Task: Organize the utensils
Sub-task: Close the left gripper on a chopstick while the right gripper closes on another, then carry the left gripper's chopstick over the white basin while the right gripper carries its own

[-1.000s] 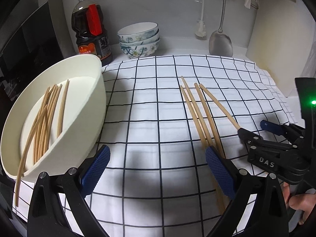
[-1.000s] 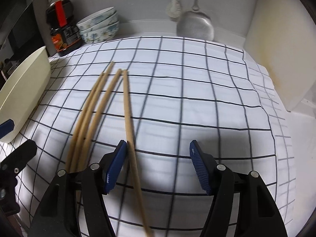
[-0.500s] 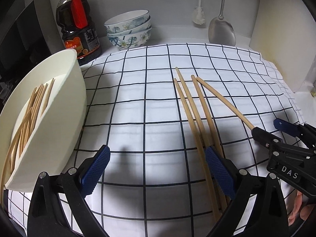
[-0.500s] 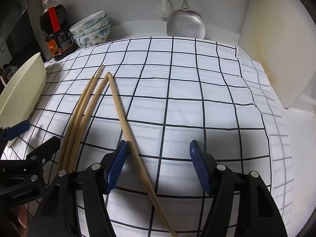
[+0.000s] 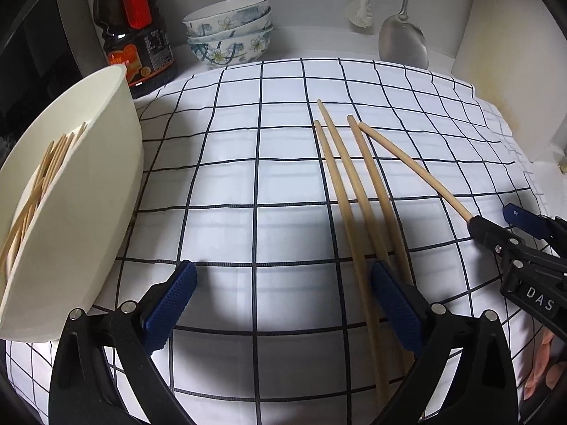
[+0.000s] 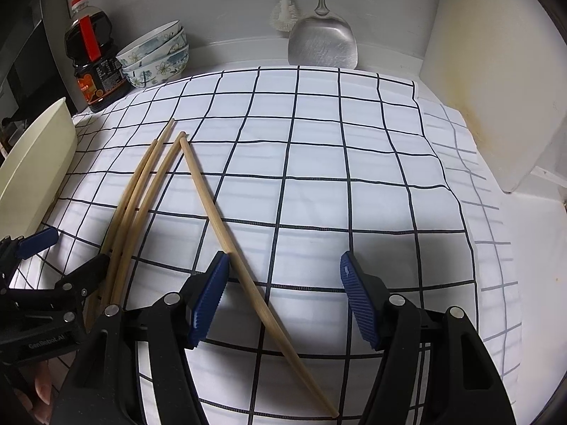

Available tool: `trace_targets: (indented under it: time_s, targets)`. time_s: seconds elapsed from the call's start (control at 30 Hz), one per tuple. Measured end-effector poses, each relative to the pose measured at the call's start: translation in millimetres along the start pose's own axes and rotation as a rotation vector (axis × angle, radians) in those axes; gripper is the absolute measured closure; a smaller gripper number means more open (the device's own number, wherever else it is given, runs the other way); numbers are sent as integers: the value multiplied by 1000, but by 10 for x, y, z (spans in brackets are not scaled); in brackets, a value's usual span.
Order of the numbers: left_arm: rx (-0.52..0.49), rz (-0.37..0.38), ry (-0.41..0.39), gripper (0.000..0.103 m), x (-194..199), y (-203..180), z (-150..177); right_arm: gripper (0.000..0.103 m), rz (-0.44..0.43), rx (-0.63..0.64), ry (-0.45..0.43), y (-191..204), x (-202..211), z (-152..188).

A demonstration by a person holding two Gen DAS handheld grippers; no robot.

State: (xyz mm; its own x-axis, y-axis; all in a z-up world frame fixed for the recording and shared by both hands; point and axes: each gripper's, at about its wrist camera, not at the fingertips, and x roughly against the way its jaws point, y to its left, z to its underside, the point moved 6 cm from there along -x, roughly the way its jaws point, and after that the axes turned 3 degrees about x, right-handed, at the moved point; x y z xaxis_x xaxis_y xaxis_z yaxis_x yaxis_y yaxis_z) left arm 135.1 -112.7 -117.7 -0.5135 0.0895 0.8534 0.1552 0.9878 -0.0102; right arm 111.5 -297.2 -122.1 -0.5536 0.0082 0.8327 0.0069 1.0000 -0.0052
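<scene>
The right hand-held gripper (image 6: pixel 283 304) hangs open over the checked cloth (image 6: pixel 319 163); one chopstick (image 6: pixel 212 209) lies between its jaws, just beside the left pad. The left hand-held gripper (image 5: pixel 283 304) is open too, three chopsticks (image 5: pixel 354 191) passing by its right pad. More lie in the cream bowl (image 5: pixel 88 191) at left.

White letters "DAS" are showing on the black body of the right tongs (image 5: pixel 496 228), "GenRobot.AI" is showing on the left tongs (image 6: pixel 63 255), while the dark sauce bottle's (image 5: pixel 136 32) label print is staying too small to read.
</scene>
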Motion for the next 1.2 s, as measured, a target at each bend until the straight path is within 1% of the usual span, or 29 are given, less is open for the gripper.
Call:
trace_targets:
  time_s: [0.17,0.2,0.23,0.3,0.37,0.4,0.43,0.47,0.5,0.53,0.63,0.8,0.9,1.03,1.2]
  targets:
    - [5,-1,0,6,-52,10,-64,38,-3,43,-20,114,-16,-13]
    - [7,5,-4,7,-59,11,-71,38,-6,48,-22,135,-17,-16]
    - [10,10,-11,10,-55,17,-76,39,-12,54,-24,161,-18,-15]
    - [2,17,-33,21,-23,4,-78,41,-20,64,-24,193,-15,-14]
    - [-6,27,-42,42,11,-20,-82,51,-32,75,-29,239,-4,-15]
    - [-10,31,-46,47,20,-31,-88,62,-40,86,-31,271,7,-13]
    - [-14,37,-51,58,33,-46,-85,73,-47,104,-35,328,20,-14]
    - [-18,42,-54,71,46,-59,-80,78,-49,115,-36,358,24,-16]
    - [-22,49,-55,78,58,-71,-73,85,-48,125,-38,389,26,-15]
    - [-25,55,-54,95,66,-79,-66,93,-47,134,-40,415,28,-14]
    - [-28,72,-53,96,74,-76,-52,97,-53,122,-41,391,28,-18]
    - [-16,124,-36,96,134,-60,11,97,-103,51,-41,313,46,-30]
    - [-18,134,-45,96,211,-34,38,97,-149,5,-61,296,122,-56]
    - [-8,164,-67,96,407,41,25,97,-197,-28,-104,331,292,-119]
    - [-1,204,-129,96,809,199,-52,97,-261,-54,-171,509,608,-236]
